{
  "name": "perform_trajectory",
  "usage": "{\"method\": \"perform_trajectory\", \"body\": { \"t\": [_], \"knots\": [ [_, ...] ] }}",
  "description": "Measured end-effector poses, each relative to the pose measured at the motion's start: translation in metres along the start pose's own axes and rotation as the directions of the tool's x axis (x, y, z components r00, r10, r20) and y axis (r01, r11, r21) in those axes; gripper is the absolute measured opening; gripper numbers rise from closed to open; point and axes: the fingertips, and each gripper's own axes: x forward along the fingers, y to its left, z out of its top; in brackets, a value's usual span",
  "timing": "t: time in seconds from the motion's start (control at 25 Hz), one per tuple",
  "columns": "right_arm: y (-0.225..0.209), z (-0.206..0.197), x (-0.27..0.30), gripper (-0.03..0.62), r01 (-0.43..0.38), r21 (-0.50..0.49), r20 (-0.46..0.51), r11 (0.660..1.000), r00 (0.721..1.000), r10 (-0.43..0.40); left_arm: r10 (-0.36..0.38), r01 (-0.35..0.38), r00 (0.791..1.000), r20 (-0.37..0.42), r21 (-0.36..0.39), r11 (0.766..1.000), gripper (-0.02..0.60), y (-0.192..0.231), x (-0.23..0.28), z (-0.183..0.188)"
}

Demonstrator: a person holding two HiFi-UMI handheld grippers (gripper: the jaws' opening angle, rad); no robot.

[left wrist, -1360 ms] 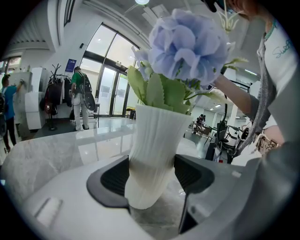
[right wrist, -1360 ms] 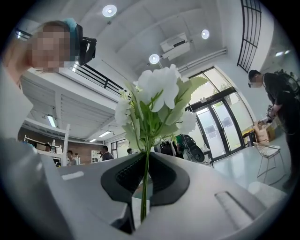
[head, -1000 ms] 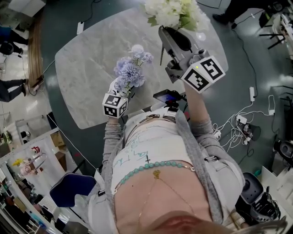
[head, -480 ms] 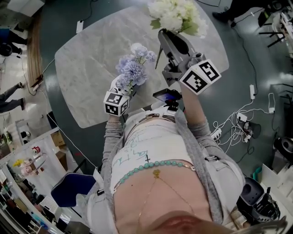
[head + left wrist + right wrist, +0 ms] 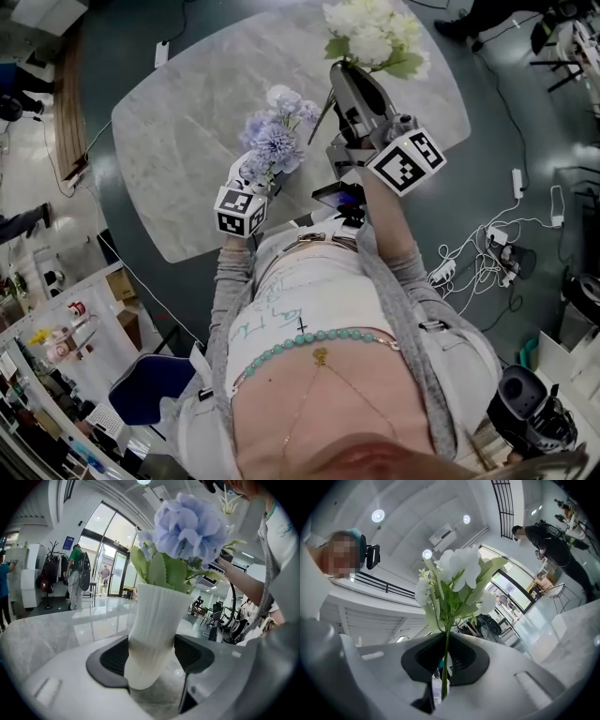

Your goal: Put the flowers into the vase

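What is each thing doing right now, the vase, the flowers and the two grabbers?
vase: clamped between the left gripper's jaws, blue flowers in it.
blue flowers: standing in the vase.
white flowers: held by the stem, not yet in the vase.
left gripper: shut on the vase.
right gripper: shut on the white flowers' stem.

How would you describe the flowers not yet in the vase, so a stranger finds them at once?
Find the grey marble table, then its far right edge. There the right gripper holds the white flowers by a thin green stem. The only other bunch, the purple flowers, stands in the ribbed vase.
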Motion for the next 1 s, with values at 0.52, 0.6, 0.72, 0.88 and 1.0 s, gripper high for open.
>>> {"method": "perform_trajectory", "body": {
  "t": [0.52, 0.6, 0.72, 0.88, 1.0],
  "knots": [
    [0.002, -0.01, -0.005, 0.04, -0.001, 0.153, 0.099, 0.988, 0.995, -0.014, -0.02, 0.02, 1.0, -0.004, 0.004, 1.0, 0.31, -0.006, -0.003, -0.004],
    [0.005, -0.016, -0.003, 0.038, -0.006, 0.181, 0.107, 0.983, 0.994, -0.014, -0.024, 0.024, 1.0, -0.004, 0.005, 1.0, 0.31, -0.004, -0.006, -0.004],
    [0.011, -0.024, 0.001, 0.038, -0.012, 0.199, 0.112, 0.98, 0.994, -0.011, -0.028, 0.028, 1.0, -0.003, 0.006, 1.0, 0.31, 0.0, -0.012, -0.005],
    [0.011, -0.029, 0.002, 0.038, -0.016, 0.208, 0.112, 0.978, 0.994, -0.007, -0.033, 0.033, 0.999, -0.002, 0.006, 0.999, 0.31, 0.0, -0.011, -0.006],
    [0.013, -0.035, 0.003, 0.037, -0.011, 0.199, 0.105, 0.98, 0.994, -0.01, -0.041, 0.041, 0.999, -0.007, 0.007, 0.999, 0.31, -0.001, -0.01, -0.007]
  ]
}}
